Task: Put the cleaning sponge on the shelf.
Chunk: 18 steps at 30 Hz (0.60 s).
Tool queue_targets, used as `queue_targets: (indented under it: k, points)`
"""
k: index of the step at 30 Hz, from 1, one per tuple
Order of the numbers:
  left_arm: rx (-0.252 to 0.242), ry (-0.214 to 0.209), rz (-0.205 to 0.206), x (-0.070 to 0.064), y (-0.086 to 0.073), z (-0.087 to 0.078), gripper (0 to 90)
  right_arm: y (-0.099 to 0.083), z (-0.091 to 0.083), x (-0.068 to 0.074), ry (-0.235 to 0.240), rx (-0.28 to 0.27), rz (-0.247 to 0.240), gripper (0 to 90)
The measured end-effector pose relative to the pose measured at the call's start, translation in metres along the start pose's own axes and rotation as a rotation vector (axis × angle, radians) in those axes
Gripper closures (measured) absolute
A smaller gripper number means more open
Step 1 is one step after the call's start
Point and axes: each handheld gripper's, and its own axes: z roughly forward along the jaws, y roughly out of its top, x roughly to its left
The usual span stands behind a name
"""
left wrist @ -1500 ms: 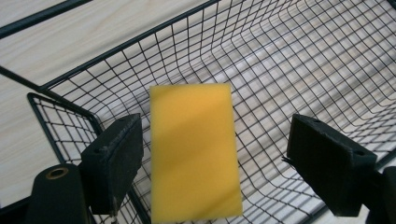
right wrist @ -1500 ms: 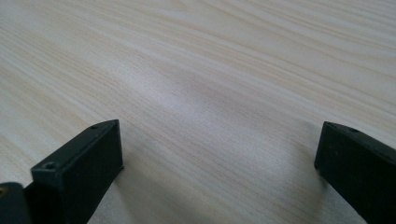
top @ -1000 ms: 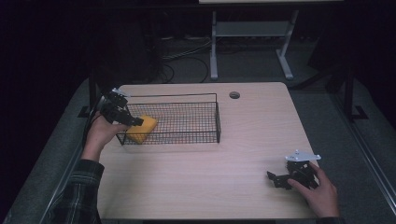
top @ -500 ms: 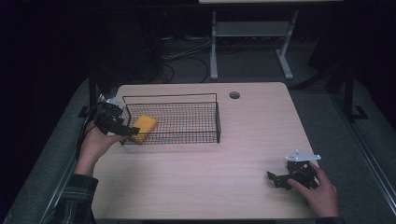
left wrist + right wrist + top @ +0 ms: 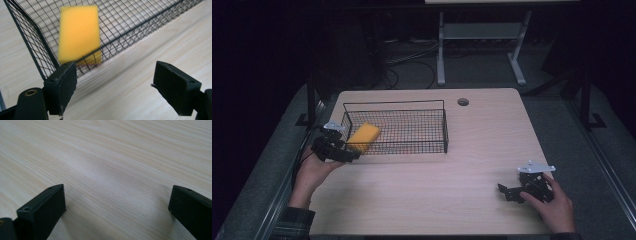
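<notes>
One yellow sponge (image 5: 363,136) lies inside the wire basket (image 5: 412,102), at its left end, tilted against the mesh. Your left tongs (image 5: 346,156) sit just outside that corner, spread and empty, over the tabletop (image 5: 437,180). Risk: a careless swing could hook the basket wall and drag it, spilling the sponge. Your right tongs (image 5: 511,192), also spread and empty, rest well apart and pose no hazard.
</notes>
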Motion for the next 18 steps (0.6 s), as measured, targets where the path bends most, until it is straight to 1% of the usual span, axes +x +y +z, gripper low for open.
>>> queue_targets:
  k: [11, 18]
  points:
    - [-0.014, -0.013, 0.021, -0.021, -0.023, 0.004, 18.6, 0.000, 0.000, 0.000, 0.000, 0.001, 0.000, 0.2]
    - [-0.030, -0.008, 0.047, -0.033, -0.037, 0.013, 18.6, 0.000, 0.000, 0.000, 0.000, 0.000, 0.000, 0.2]
